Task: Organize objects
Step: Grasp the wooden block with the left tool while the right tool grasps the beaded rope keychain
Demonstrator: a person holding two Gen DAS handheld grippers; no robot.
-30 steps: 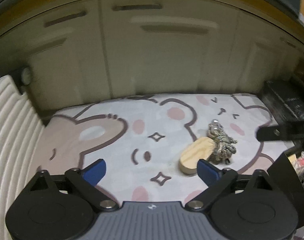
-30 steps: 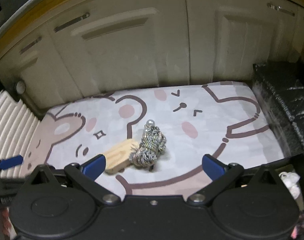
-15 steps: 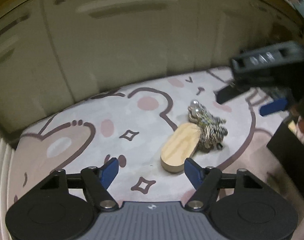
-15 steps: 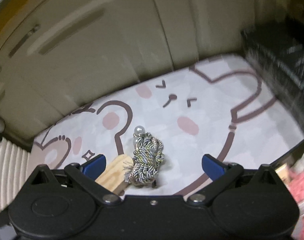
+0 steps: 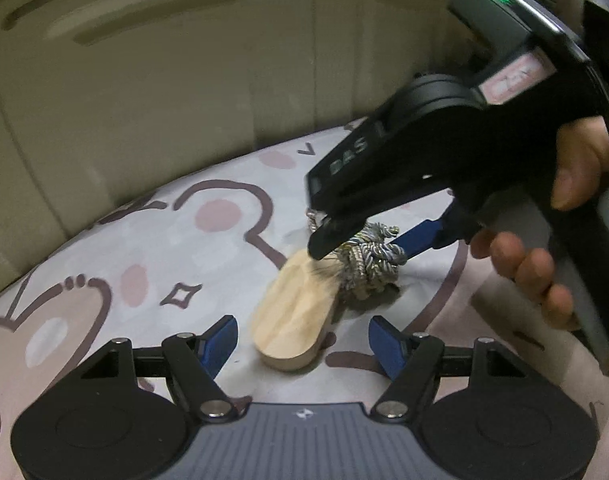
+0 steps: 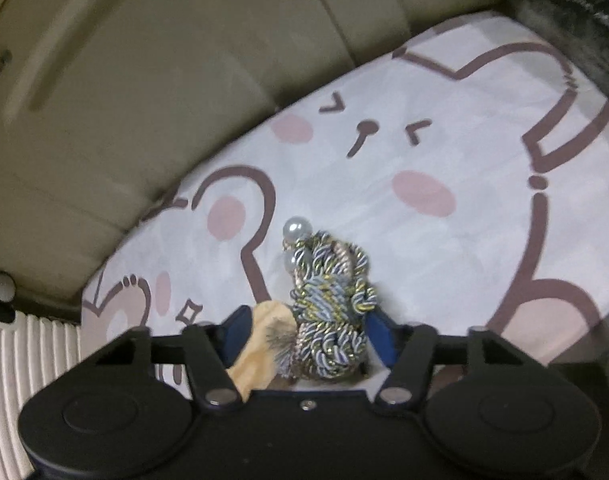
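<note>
Rope bundle (image 6: 330, 316) sits between right gripper (image 6: 304, 334) fingers.

A tabletop (image 5: 116, 248) covered with a pale mat printed with brown-outlined cartoon bears and pink cheek spots is filling the lower half of both frames. A light wooden oval block (image 5: 294, 316) is lying flat on it, low and just right of centre in the left wrist frame. A bundle of twisted silver-blue and gold cord (image 5: 370, 260) with pearl beads (image 6: 297, 230) is resting against the block's far end, touching it.
</note>
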